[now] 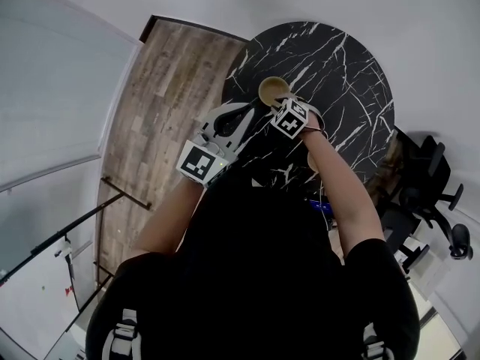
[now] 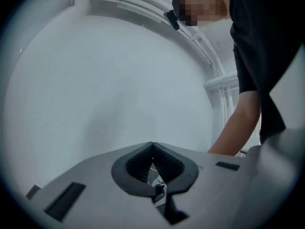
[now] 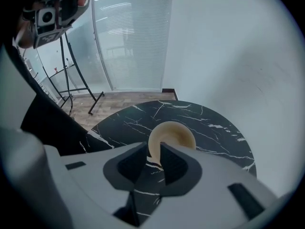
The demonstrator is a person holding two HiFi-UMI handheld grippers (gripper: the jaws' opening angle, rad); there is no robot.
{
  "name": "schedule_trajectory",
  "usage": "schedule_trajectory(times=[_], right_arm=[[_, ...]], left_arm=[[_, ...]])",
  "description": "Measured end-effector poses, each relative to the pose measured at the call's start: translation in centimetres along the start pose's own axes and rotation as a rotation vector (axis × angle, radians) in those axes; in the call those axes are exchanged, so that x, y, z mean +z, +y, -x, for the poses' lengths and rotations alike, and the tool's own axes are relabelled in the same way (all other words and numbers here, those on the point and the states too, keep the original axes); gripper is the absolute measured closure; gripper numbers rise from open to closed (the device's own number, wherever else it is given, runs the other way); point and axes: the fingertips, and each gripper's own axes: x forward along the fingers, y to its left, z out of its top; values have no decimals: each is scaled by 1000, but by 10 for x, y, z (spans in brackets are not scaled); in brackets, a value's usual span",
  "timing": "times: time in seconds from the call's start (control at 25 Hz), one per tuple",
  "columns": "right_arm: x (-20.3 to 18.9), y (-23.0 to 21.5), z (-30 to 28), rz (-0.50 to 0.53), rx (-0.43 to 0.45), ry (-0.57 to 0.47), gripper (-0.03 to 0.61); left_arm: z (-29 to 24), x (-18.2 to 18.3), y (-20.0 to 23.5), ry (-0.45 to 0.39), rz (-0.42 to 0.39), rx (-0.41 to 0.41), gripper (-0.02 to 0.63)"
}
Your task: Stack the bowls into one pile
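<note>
Marble-look tbl [image 1: 345, 66] smooth, bowl [image 1: 273, 88] matt

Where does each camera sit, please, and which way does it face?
Head view: on the person's head, looking steeply down at the tan bowl on the black marble table; forearms, left tool, right tool show.
Left gripper view: on the left tool, facing a pale wall; shut jaws, an arm.
Right gripper view: on the right tool, angled down at the bowl; open jaws.
Shared: head and right gripper views show the bowl.
</note>
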Motion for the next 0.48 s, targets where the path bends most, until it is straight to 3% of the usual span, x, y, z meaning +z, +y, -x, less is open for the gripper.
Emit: schedule_trajectory(times=[0.24,0.48], right_arm=[[-18,-12,48,-120,-38,-59,495],[-62,-25,97,-291,-101,-95,491]], left_arm=[[-29,8,-28,-7,-8,-97,609],[-64,6,-67,3,-20,-231,609]])
